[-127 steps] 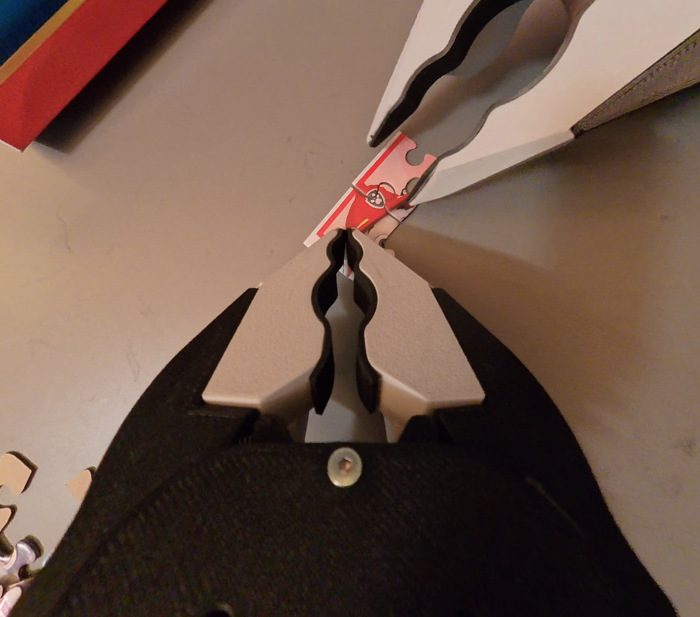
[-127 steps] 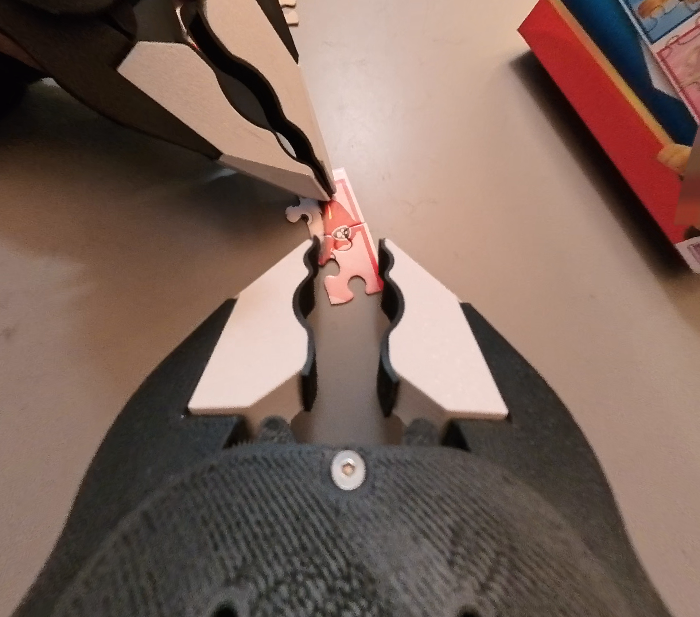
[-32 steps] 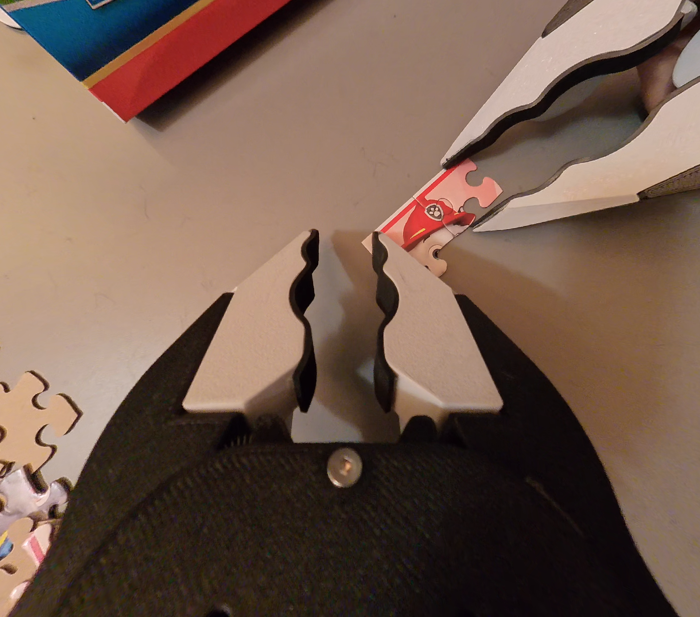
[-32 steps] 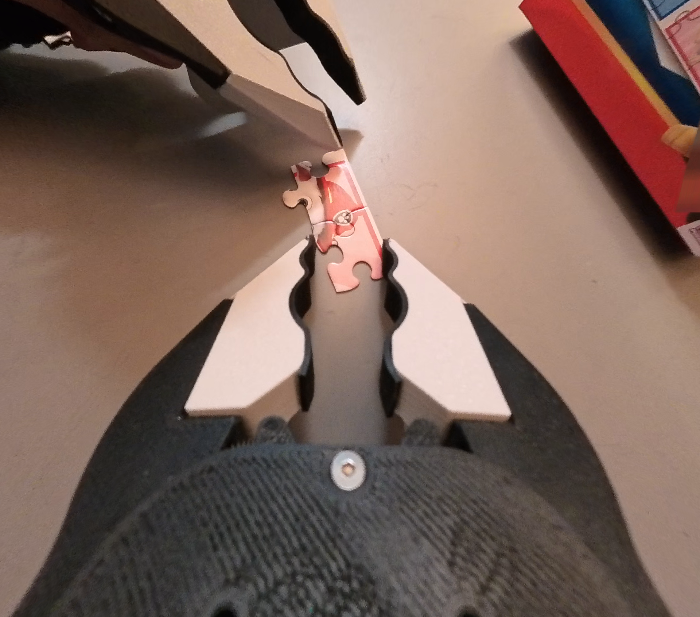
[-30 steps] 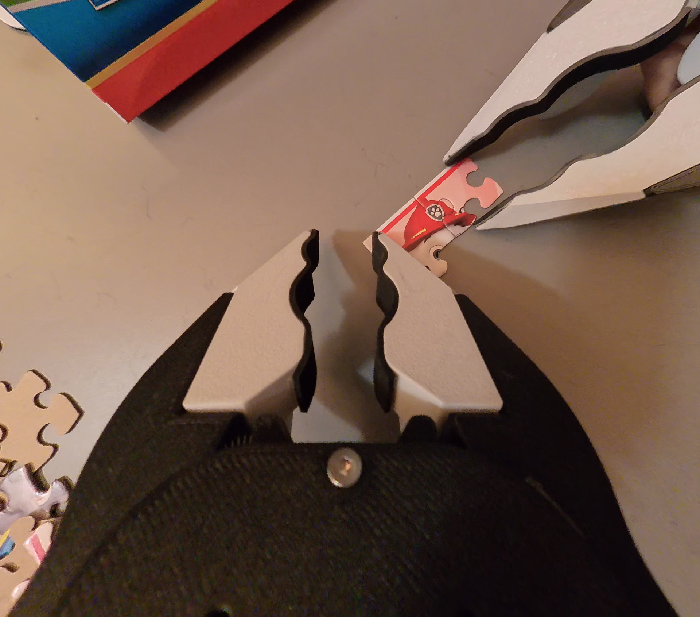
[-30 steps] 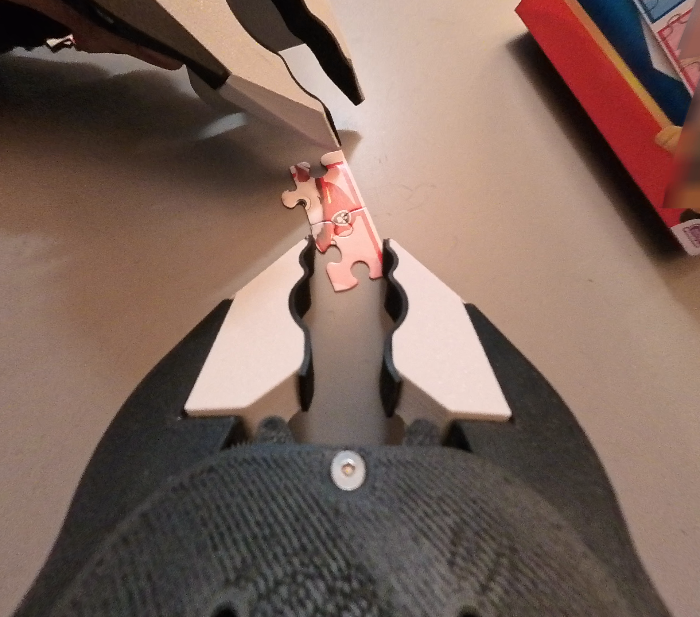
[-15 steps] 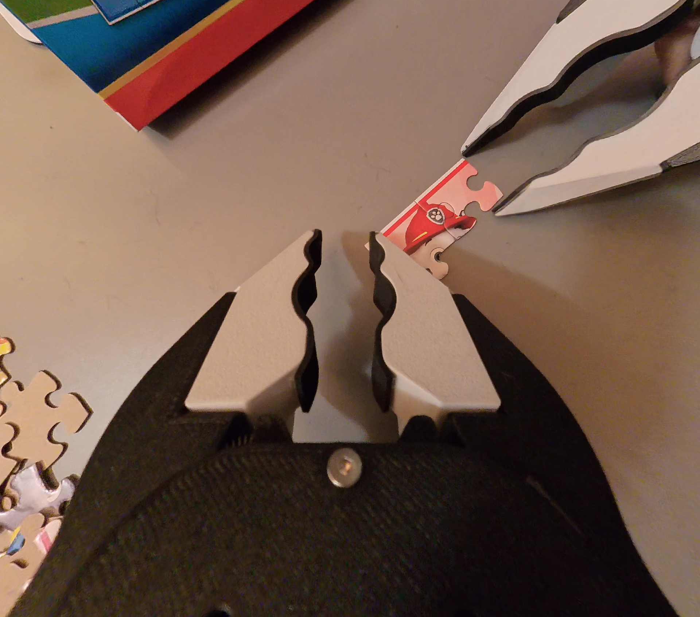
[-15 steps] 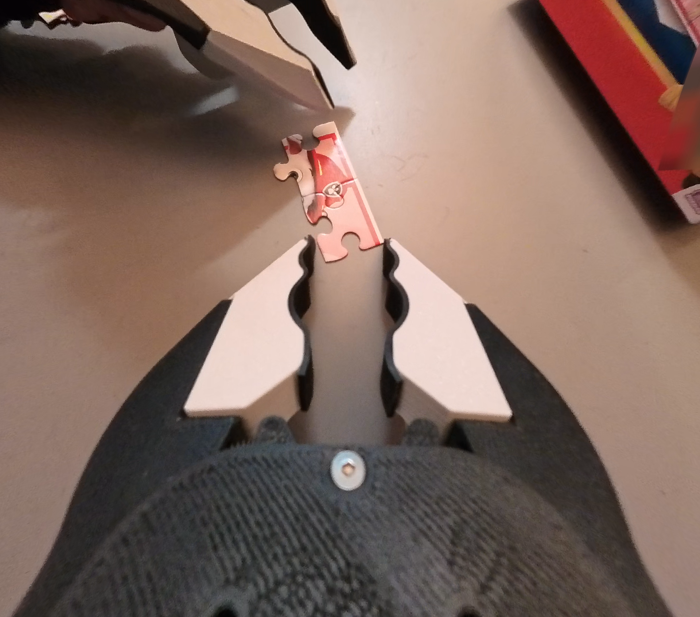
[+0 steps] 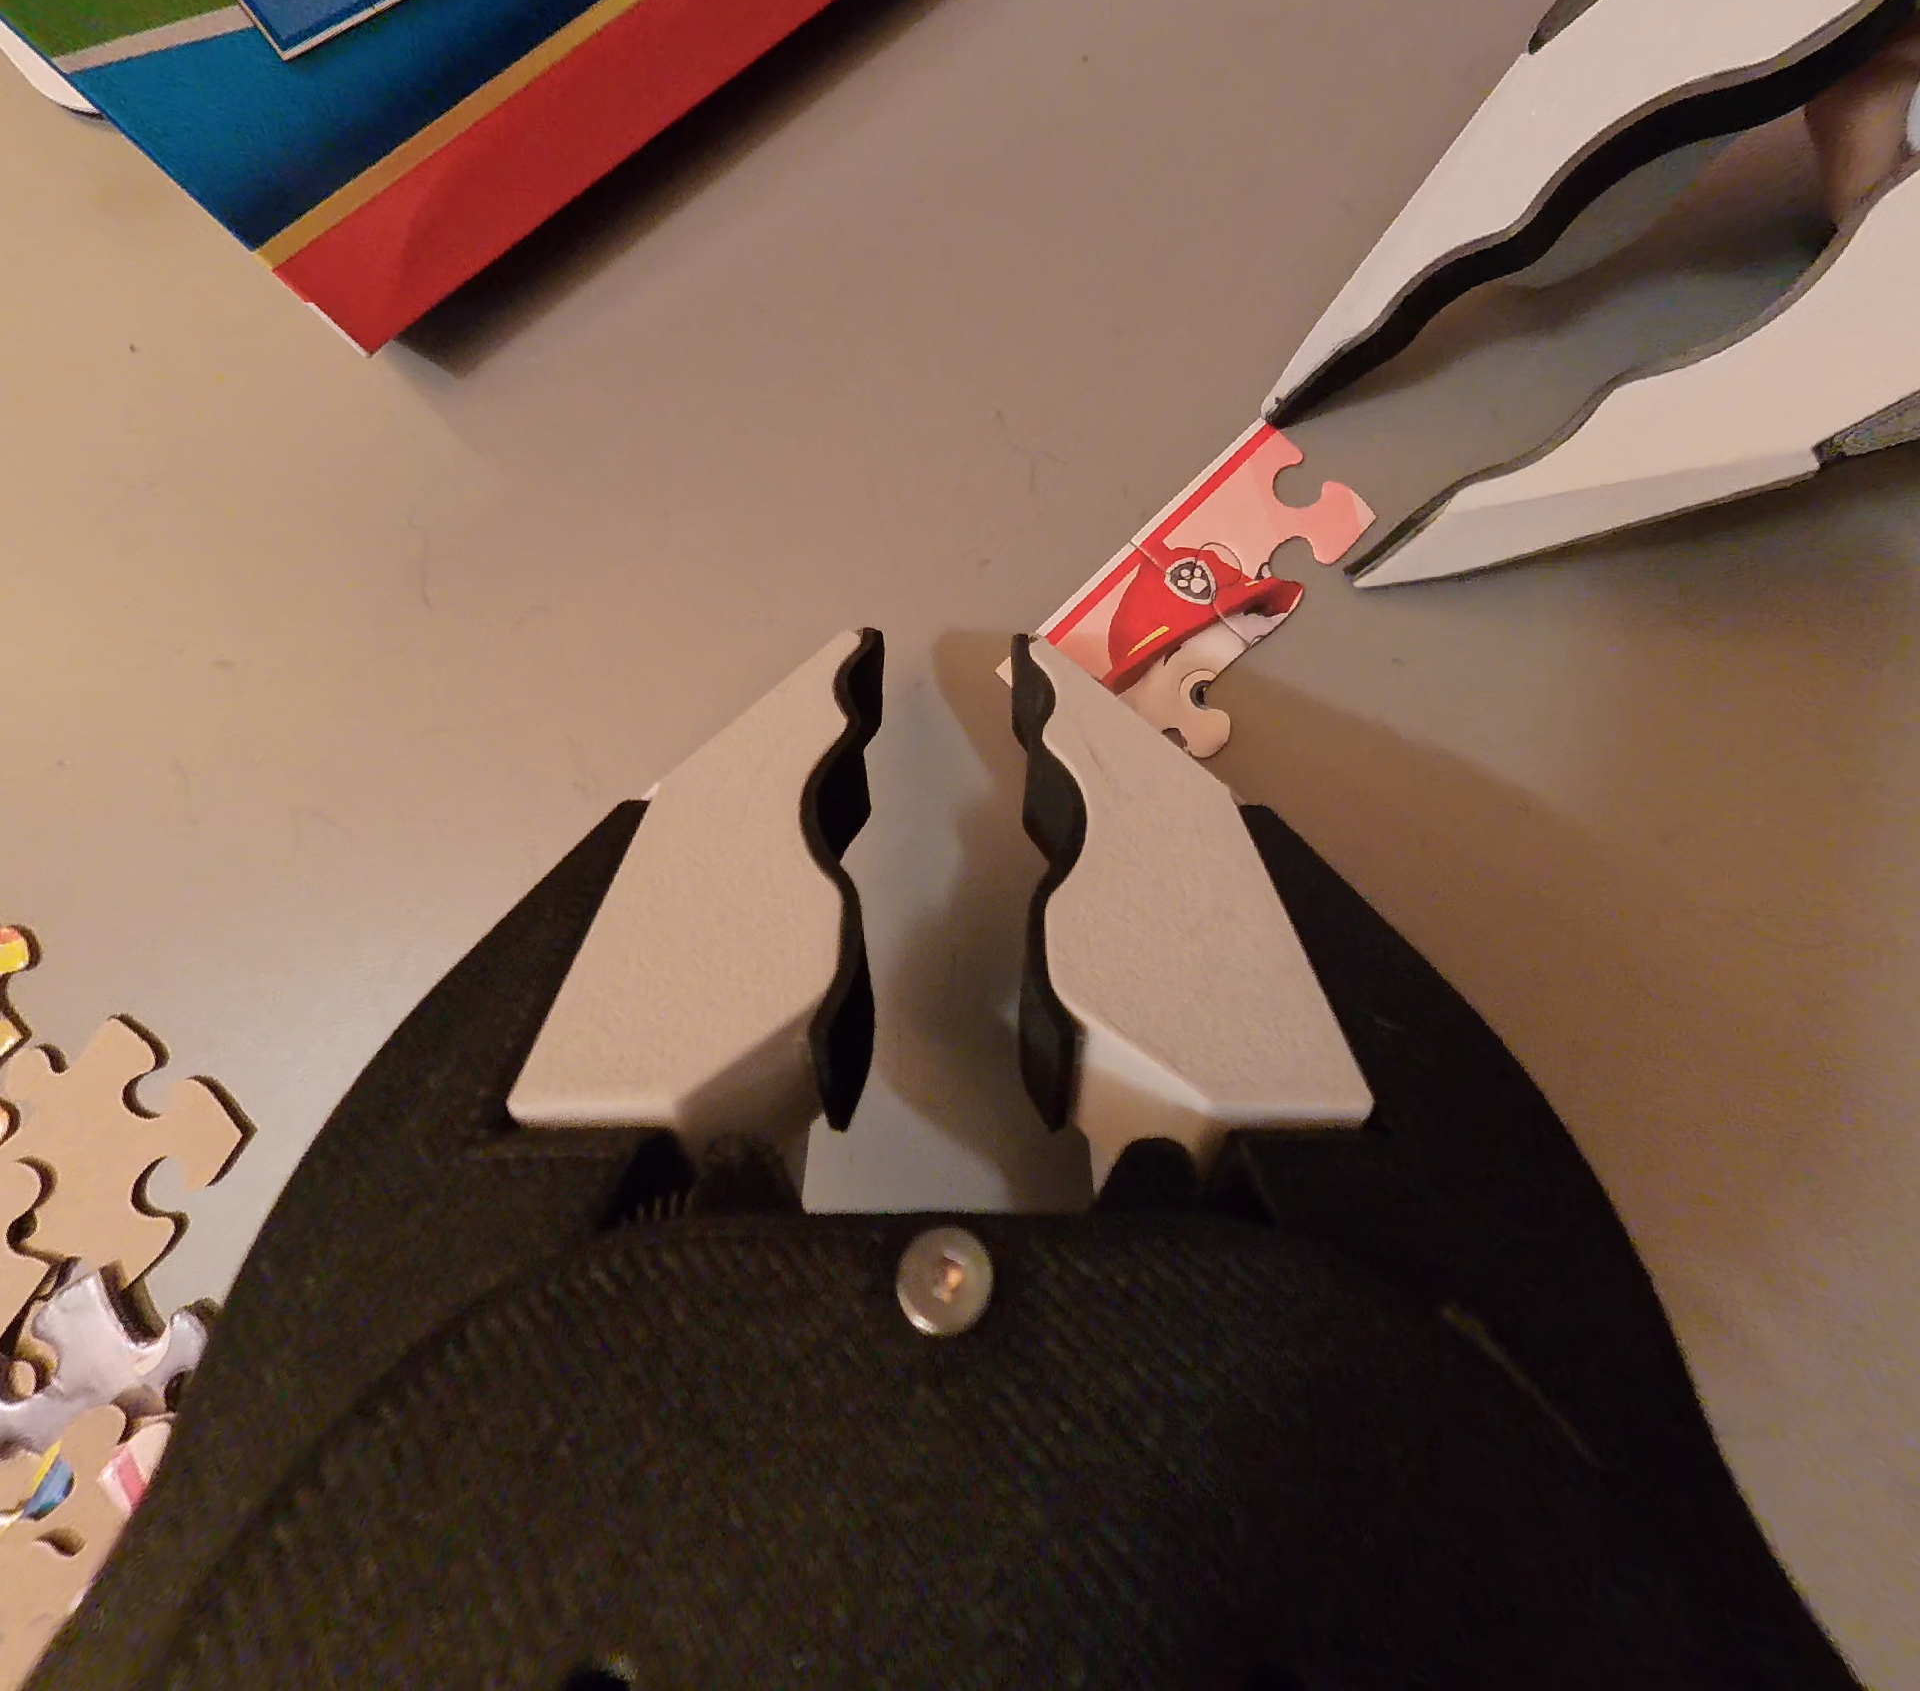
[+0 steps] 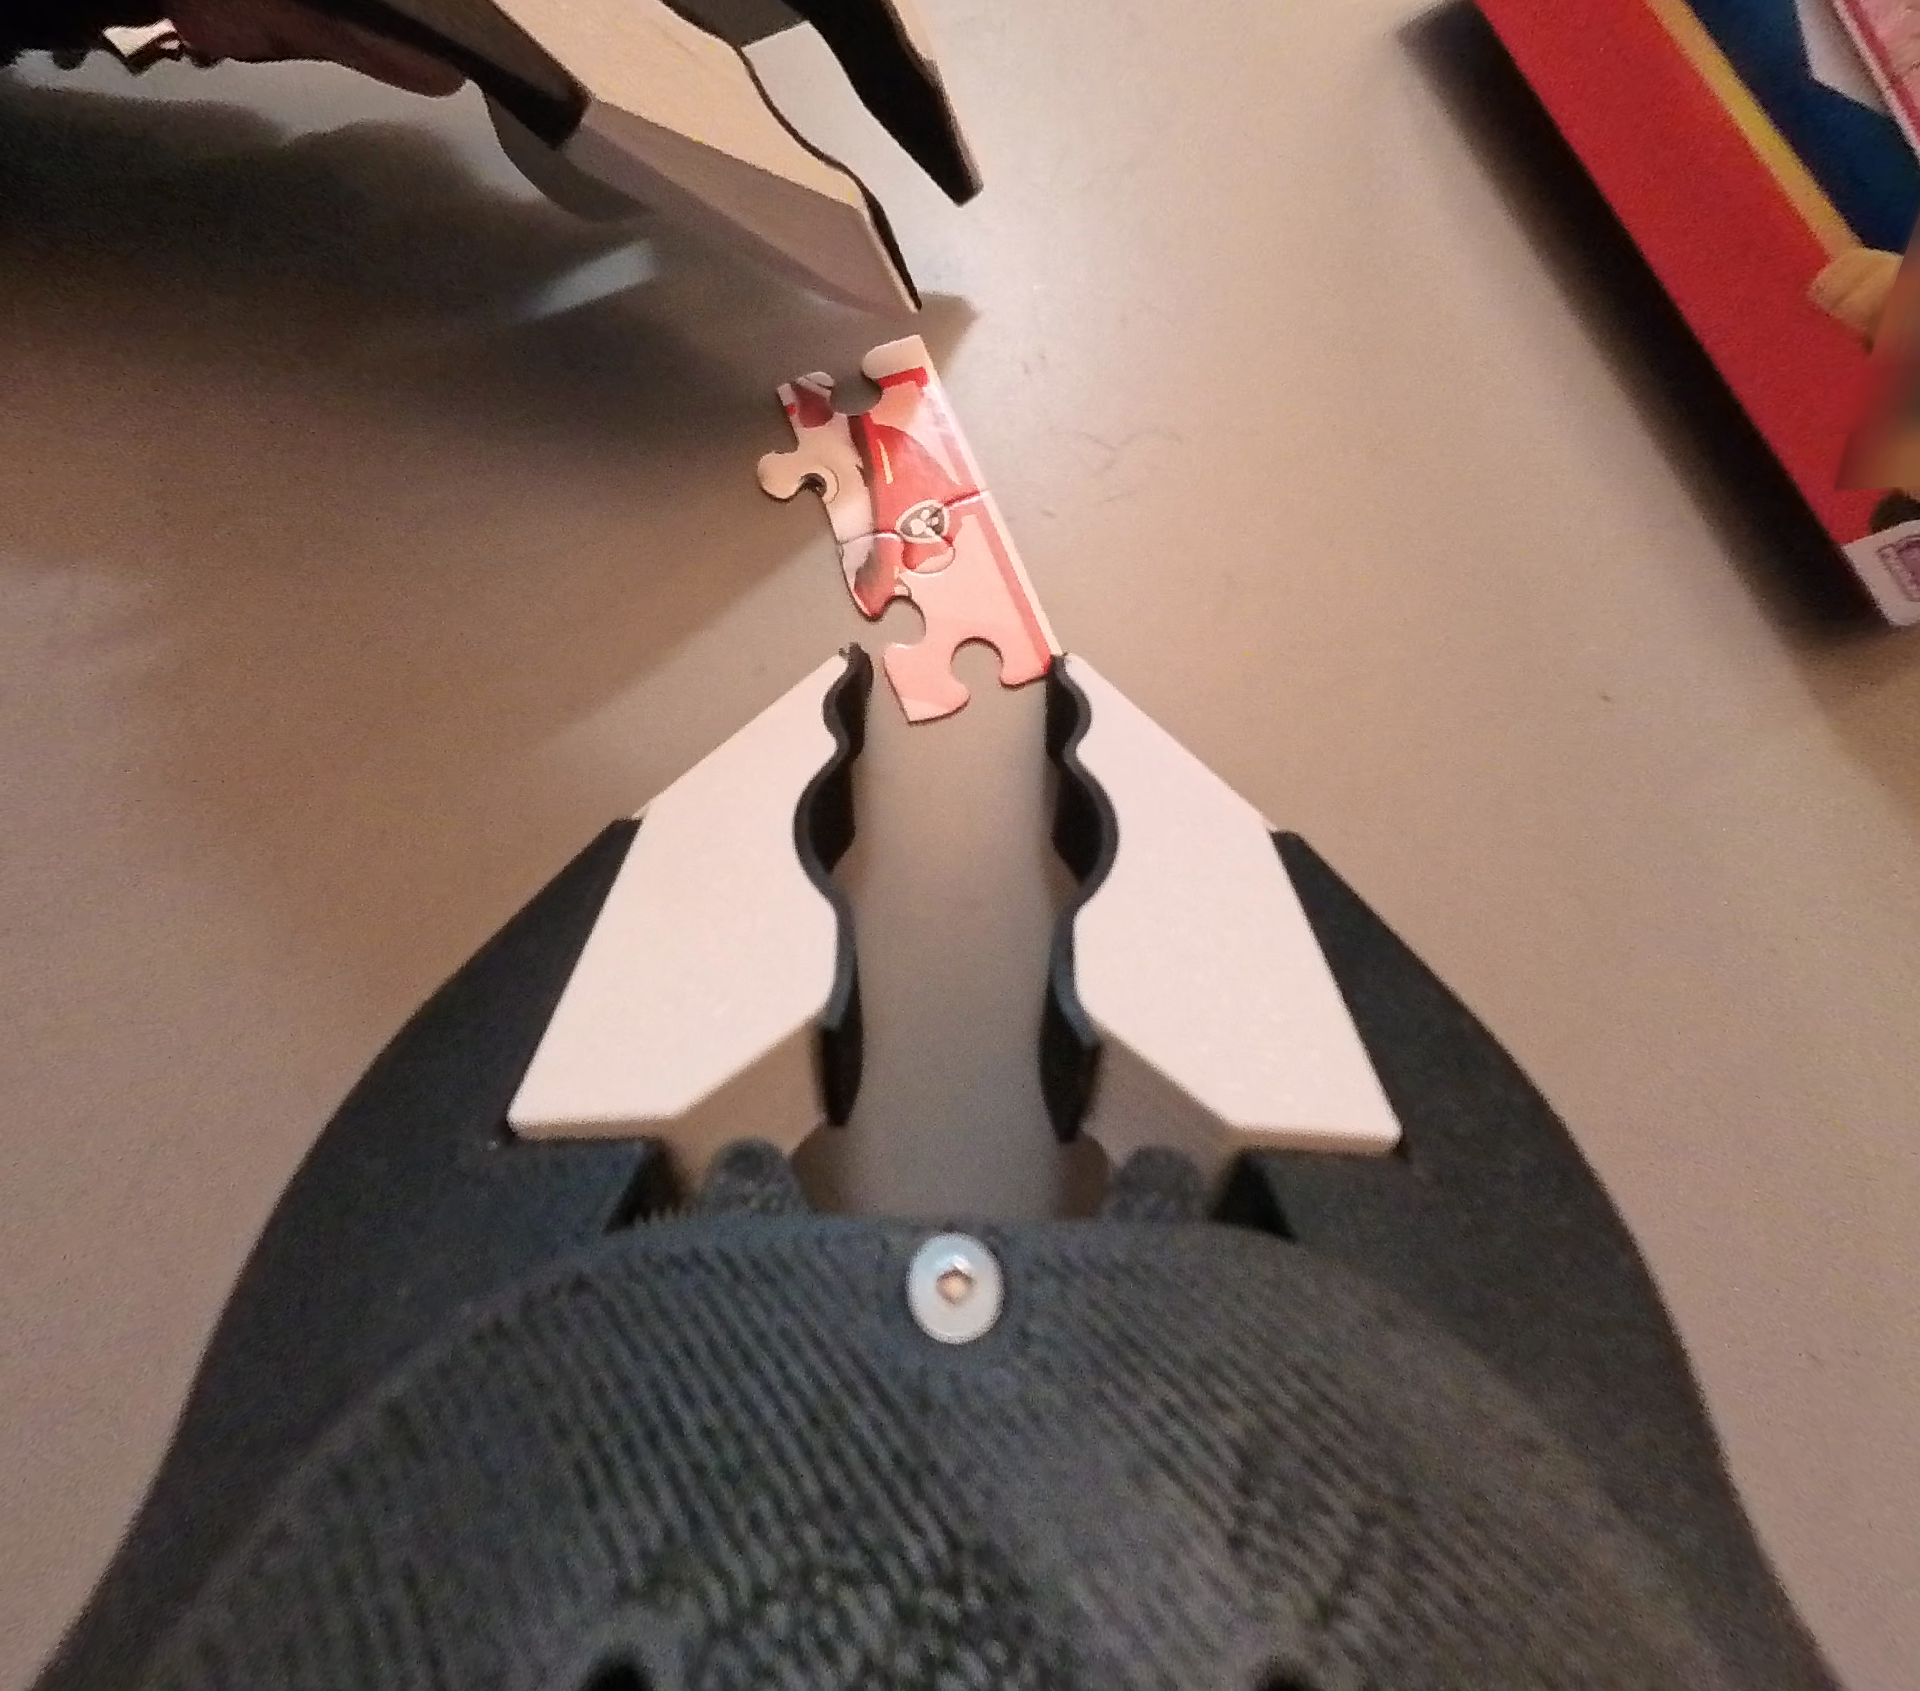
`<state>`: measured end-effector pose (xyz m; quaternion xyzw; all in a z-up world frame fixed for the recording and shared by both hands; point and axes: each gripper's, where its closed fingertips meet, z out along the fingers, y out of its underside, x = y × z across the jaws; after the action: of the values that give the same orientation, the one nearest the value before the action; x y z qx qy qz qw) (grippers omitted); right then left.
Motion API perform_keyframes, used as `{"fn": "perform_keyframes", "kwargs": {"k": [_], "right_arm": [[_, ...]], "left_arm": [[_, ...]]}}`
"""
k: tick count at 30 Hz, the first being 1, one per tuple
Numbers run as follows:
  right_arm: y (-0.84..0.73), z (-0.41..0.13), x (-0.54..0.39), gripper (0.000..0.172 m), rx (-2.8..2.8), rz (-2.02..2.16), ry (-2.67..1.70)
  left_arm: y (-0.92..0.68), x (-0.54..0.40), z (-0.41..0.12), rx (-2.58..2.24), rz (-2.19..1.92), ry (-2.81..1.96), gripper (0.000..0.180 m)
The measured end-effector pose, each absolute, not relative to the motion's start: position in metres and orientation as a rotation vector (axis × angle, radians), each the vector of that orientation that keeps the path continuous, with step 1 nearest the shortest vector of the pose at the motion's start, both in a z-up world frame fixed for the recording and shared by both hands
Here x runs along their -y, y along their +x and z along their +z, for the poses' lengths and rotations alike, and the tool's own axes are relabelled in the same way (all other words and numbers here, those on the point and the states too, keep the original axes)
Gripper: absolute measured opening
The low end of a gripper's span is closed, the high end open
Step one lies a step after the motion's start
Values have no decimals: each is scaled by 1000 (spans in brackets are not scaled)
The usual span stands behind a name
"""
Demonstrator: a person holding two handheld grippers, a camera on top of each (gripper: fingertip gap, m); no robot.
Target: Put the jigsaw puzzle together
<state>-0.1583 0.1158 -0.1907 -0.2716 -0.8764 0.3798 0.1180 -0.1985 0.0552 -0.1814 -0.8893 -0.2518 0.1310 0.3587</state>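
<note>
Two joined puzzle pieces [image 9: 1195, 592], red and pink with a red helmet picture, lie flat on the beige table [image 9: 727, 446]. My left gripper [image 9: 945, 654] is open and empty; its right fingertip [image 9: 1023, 665] overlaps the pieces' near corner. My right gripper [image 10: 951, 675] is open and empty, with the pink end of the joined pieces [image 10: 935, 561] lying between its tips, not pressed. The right gripper also shows in the left wrist view [image 9: 1320, 488], and the left gripper shows in the right wrist view [image 10: 914, 228], just beyond the pieces.
A red and blue puzzle box [image 9: 416, 31] stands at the back left of the left wrist view and at the right edge of the right wrist view [image 10: 1714, 135]. Several loose puzzle pieces [image 9: 83, 1226] lie at the left. Tip to tip, the grippers are about 8 centimetres apart.
Both grippers have drawn back a little from the joined pieces, which stay flat on the table. Earlier the left gripper was nearly shut at the pieces; it has since opened.
</note>
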Motion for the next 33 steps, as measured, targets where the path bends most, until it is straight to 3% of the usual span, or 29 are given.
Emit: {"fn": "perform_keyframes", "kwargs": {"k": [16, 26, 33], "right_arm": [[-157, -191, -115, 32, 2571, 1103, -788], [-159, -188, -112, 39, 2546, 1097, -762], [-161, -181, -112, 41, 2506, 1114, -745]], "left_arm": [[-199, -55, -182, 646, 347, -2303, 23], [-201, -55, -177, 642, 376, -2279, 22], [-189, -66, -169, 577, 286, -2242, 7]]}}
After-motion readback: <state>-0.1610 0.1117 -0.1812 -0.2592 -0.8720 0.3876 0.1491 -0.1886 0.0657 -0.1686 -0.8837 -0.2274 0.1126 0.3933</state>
